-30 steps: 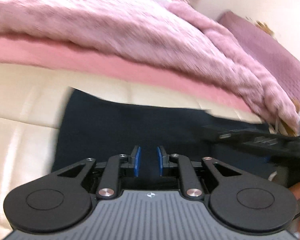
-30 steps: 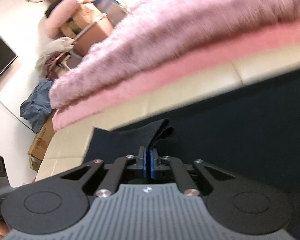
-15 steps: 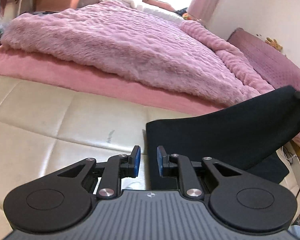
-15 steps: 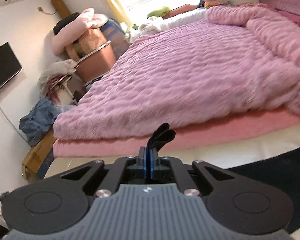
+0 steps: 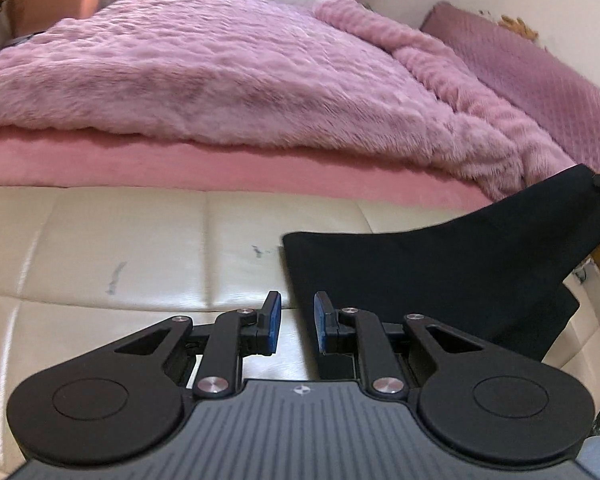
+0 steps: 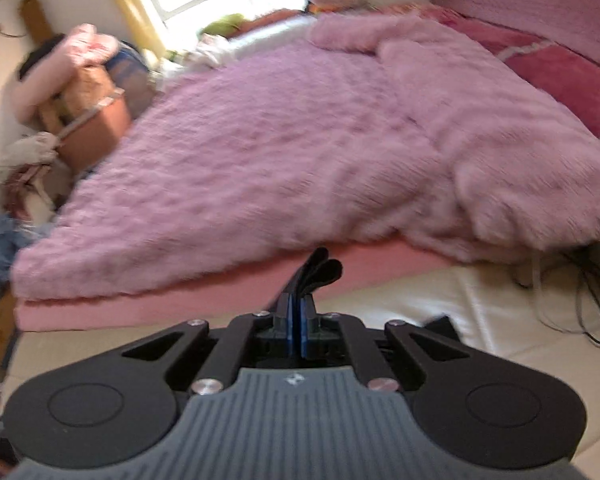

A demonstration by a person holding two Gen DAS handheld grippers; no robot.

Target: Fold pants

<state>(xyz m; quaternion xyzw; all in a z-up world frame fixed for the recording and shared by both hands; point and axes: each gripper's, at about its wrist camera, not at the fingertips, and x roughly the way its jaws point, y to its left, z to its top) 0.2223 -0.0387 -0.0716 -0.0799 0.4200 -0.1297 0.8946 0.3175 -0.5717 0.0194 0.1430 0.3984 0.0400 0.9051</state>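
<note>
The black pants lie on the cream padded surface, with their far right corner lifted up toward the right edge of the left wrist view. My left gripper is open and empty, low over the surface right at the pants' left edge. My right gripper is shut on a folded edge of the black pants, which sticks up between the blue pads and is held above the surface.
A bed with a fluffy pink blanket and pink sheet borders the far side of the surface. Cables lie at the right. Boxes and clothes stand at the far left.
My right gripper has lifted its pinched pants edge up and swung right. My left gripper has pulled back off the cloth to the pants' left edge and stays open.
</note>
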